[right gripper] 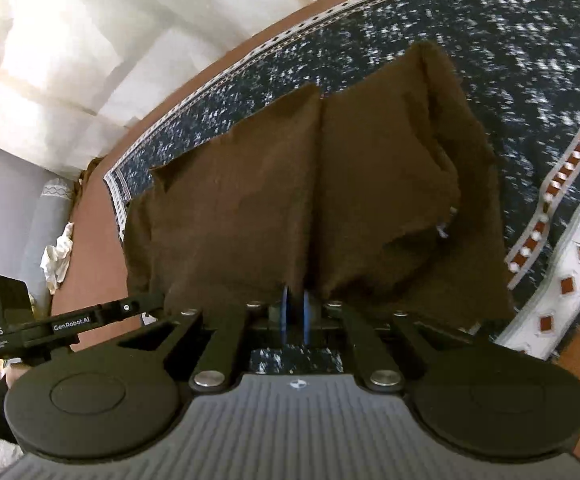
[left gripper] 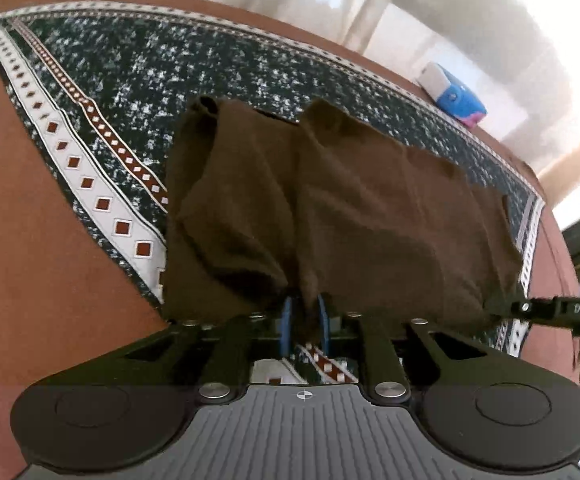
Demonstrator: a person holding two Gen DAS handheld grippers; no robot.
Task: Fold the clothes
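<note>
Cloth [left gripper: 330, 208] fills the middle of both views. It is dark brown, soft and fuzzy, with deep folds and a raised ridge running from the near edge toward 12 o'clock. Its near edge is lifted; the rest drapes over a patterned blanket [left gripper: 138, 64] that is dark with white specks and has a white border with red-brown diamonds. The blanket lies on a reddish-brown surface [left gripper: 30, 240].

The left gripper [left gripper: 305, 316] has its blue fingers pinched tight on the near edge of the cloth. The right gripper [right gripper: 296, 308] pinches the near edge too, its blue fingers close together with cloth bunched between them.

In the right wrist view, the left gripper shows at 9 o'clock with the words "DAS" and "GenRobot.AI" on it. In the left wrist view, "DAS" can be read at 3 o'clock.

A blue and white box [left gripper: 452, 94] sits at 2 o'clock, past the blanket.
</note>
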